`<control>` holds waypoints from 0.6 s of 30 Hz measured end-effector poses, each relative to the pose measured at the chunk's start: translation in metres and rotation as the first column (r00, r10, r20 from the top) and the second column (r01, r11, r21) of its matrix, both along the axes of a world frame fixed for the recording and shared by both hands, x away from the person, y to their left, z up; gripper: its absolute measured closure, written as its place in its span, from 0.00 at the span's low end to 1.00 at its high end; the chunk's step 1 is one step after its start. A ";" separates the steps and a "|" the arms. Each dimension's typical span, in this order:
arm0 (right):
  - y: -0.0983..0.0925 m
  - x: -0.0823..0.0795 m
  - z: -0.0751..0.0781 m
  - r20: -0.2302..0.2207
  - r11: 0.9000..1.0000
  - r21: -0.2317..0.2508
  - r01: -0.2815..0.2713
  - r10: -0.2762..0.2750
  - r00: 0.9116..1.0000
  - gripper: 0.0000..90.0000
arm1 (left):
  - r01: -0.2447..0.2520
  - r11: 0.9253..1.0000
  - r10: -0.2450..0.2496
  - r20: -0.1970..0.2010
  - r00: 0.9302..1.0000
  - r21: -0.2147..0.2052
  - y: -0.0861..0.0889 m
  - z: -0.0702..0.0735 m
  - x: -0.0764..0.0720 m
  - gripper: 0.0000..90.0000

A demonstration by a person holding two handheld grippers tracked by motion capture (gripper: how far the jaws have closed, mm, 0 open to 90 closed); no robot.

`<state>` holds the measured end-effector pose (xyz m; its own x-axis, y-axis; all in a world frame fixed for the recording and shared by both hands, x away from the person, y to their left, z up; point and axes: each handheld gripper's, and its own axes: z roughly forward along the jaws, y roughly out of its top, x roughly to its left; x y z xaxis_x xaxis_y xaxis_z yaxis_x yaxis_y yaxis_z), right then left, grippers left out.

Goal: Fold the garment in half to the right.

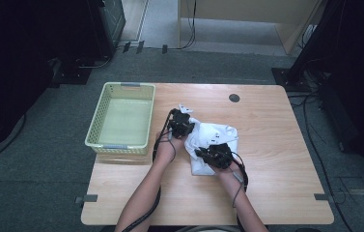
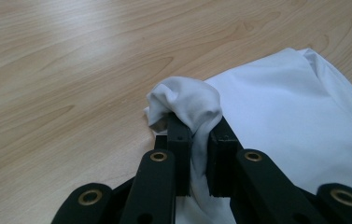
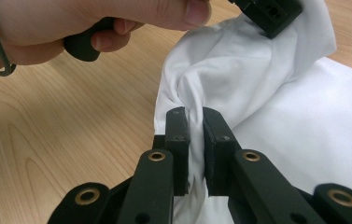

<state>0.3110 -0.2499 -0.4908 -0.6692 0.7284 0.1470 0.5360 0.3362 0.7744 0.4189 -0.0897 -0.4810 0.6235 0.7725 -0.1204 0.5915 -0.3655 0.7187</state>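
Observation:
A white cloth (image 1: 214, 138) lies partly folded near the middle of the wooden table (image 1: 276, 159). My left gripper (image 1: 182, 124) is shut on a bunched edge of the white cloth (image 2: 276, 112) at its far left corner; in the left gripper view the fabric puffs up over the fingertips (image 2: 179, 135). My right gripper (image 1: 213, 154) is shut on a fold of the cloth (image 3: 267, 116) at its near side, with the fabric pinched between the pads (image 3: 177, 126). In the right gripper view the left hand (image 3: 85, 23) and the tip of the left gripper (image 3: 271, 14) sit just beyond.
A pale green plastic basket (image 1: 103, 112) stands on the table's left side, its near rim close to the left forearm. A dark round hole (image 1: 234, 97) marks the far part of the tabletop. Cables and dark furniture lie on the floor around the table.

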 end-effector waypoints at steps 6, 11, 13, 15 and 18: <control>-0.006 -0.002 -0.001 -0.004 1.000 -0.003 0.010 -0.010 1.000 0.93 | 0.015 1.000 -0.015 0.004 1.000 -0.017 -0.008 -0.003 0.000 0.93; -0.010 -0.001 -0.007 -0.009 0.999 -0.034 0.027 -0.027 1.000 0.93 | 0.024 0.999 -0.024 0.004 1.000 -0.033 -0.012 -0.010 0.000 0.93; -0.013 -0.001 -0.010 -0.027 0.999 -0.023 0.030 -0.031 0.999 0.93 | 0.032 0.999 -0.032 0.005 0.999 -0.042 -0.014 -0.014 0.000 0.93; -0.015 0.000 -0.013 -0.035 0.999 -0.027 0.032 -0.033 0.999 0.93 | 0.038 0.998 -0.037 0.008 0.999 -0.047 -0.016 -0.016 0.000 0.93; -0.018 0.001 -0.016 -0.041 0.998 -0.048 0.042 -0.044 0.998 0.93 | 0.039 0.998 -0.039 0.006 0.999 -0.051 -0.018 -0.021 0.001 0.93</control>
<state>0.3115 -0.2680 -0.5067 -0.6314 0.7629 0.1391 0.5821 0.3477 0.7350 0.4197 -0.1073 -0.5024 0.6537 0.7404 -0.1564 0.5742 -0.3507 0.7398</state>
